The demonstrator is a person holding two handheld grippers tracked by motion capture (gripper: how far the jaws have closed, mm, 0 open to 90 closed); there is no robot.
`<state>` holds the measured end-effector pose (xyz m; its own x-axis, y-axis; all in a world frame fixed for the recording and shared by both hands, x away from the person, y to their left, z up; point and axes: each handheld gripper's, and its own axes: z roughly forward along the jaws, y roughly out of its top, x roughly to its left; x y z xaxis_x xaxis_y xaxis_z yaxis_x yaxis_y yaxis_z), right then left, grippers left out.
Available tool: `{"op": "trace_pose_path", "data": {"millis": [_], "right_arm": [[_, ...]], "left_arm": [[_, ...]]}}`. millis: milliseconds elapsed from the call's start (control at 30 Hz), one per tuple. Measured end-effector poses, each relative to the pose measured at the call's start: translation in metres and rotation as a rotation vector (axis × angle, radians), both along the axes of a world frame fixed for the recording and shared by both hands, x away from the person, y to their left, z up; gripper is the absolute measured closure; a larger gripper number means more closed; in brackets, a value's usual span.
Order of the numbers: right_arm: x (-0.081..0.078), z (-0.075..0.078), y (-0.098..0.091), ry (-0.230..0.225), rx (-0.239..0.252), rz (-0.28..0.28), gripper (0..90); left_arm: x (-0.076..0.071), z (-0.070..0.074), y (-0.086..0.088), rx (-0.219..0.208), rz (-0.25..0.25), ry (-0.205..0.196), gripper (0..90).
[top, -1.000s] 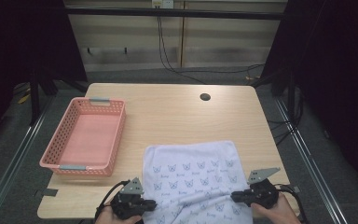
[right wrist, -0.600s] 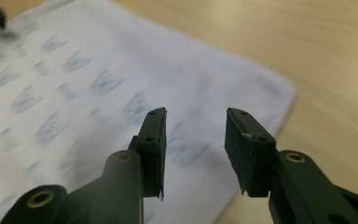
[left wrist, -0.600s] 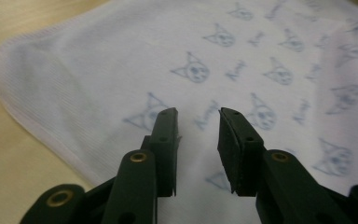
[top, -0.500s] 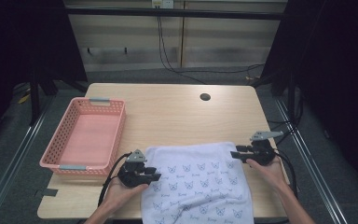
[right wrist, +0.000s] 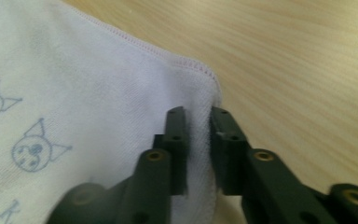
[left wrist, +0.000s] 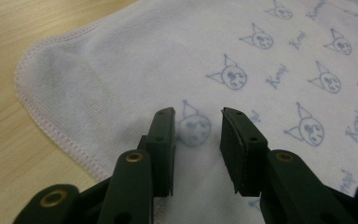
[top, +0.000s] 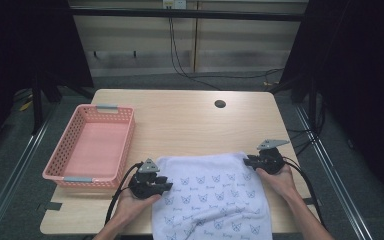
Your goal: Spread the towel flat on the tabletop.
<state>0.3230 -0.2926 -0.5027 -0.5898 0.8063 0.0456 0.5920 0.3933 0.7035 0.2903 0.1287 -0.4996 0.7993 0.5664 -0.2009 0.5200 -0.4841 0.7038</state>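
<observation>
Table-edge towel point(top: 212, 195), front cut off

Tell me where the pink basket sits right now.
In the high view the pink basket sits at the table's left edge, just left of the white towel and beyond the left tool.

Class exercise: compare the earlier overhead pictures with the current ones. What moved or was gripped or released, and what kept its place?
Both hands slid up the towel from its near part to its far corners. The left gripper now stands open over the cloth near the left corner, its jaws having opened. The right gripper has just closed, pinching the right corner's edge. The towel's far edge now lies flatter. The pink basket and table stayed put.
</observation>
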Motion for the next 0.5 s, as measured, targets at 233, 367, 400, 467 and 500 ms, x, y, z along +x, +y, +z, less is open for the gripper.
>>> {"op": "trace_pose_path", "data": {"millis": [233,367,400,467,500], "right_arm": [[-0.027,0.004,-0.024,0.039,0.009,-0.028,87.5],[-0.043,0.003,-0.043,0.044,0.037,-0.052,87.5],[-0.044,0.002,-0.046,0.040,0.045,-0.058,87.5],[-0.044,0.001,-0.048,0.039,0.054,-0.062,87.5],[-0.043,0.001,-0.048,0.039,0.049,-0.062,87.5]], "left_arm": [[-0.007,-0.002,-0.018,-0.031,-0.087,0.024,75.7],[-0.003,0.003,-0.025,-0.015,-0.105,0.016,73.2],[0.001,0.005,-0.024,-0.038,-0.072,0.013,68.6],[0.011,0.009,-0.018,-0.058,-0.029,0.000,65.7],[0.016,0.010,-0.015,-0.066,-0.007,0.002,64.0]]}}
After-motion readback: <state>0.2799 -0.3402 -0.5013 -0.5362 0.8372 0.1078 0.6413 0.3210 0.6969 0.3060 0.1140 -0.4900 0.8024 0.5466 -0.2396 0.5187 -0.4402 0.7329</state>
